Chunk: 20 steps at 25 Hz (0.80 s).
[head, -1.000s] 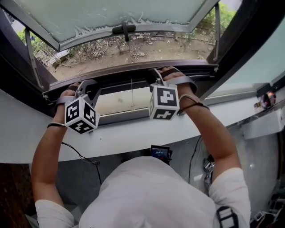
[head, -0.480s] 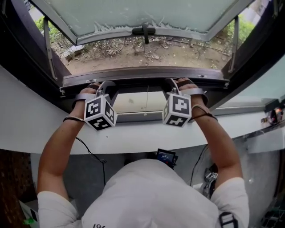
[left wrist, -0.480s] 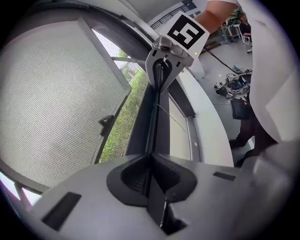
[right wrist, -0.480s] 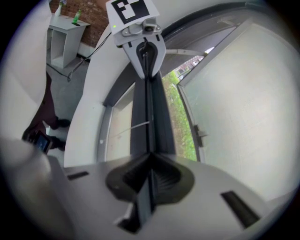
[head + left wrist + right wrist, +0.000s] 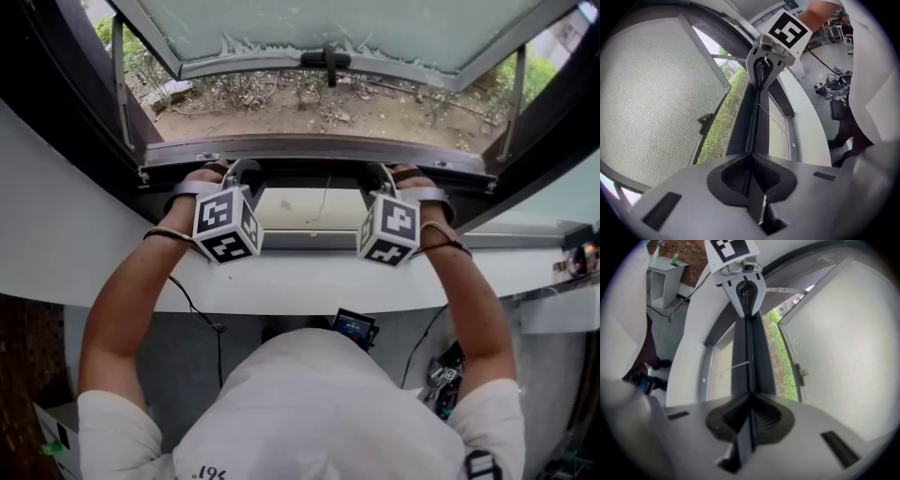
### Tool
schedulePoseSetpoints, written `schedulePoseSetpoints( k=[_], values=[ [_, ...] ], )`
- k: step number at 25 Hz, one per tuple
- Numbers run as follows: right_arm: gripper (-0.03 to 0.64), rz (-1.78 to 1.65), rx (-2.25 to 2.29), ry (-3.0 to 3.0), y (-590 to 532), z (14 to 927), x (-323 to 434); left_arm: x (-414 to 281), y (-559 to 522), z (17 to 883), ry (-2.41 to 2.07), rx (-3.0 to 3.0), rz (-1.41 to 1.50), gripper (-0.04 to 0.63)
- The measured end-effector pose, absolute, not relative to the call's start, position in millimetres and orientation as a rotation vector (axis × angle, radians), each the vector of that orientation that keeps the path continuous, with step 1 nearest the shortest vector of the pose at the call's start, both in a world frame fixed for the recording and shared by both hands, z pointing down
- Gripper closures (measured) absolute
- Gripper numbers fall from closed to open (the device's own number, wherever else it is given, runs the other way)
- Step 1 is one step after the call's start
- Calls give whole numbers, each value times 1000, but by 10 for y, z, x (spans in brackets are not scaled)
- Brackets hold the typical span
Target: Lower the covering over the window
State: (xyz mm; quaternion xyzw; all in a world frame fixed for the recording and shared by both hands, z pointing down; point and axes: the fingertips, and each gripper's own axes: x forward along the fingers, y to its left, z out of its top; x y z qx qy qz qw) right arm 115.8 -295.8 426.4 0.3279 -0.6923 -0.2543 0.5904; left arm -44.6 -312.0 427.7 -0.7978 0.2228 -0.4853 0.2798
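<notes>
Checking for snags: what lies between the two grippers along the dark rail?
Bare dark rail with a thin cord near its middle, shown in the head view between left gripper and right gripper.

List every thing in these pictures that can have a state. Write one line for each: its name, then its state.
Frosted glass window sash: swung open outward.
Long dark grey bar: level along the window frame, gripped at two places.
Left tool: shut on the long dark grey bar.
Right tool: shut on the long dark grey bar.
</notes>
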Motion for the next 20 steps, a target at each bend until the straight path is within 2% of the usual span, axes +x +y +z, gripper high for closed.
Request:
schedulePoseSetpoints(
  k=[20],
  values=[
    [581, -555, 692, -1532, -2957, 4295, 1186, -421, -3151, 4298, 603, -2077, -1367, 554]
  ],
)
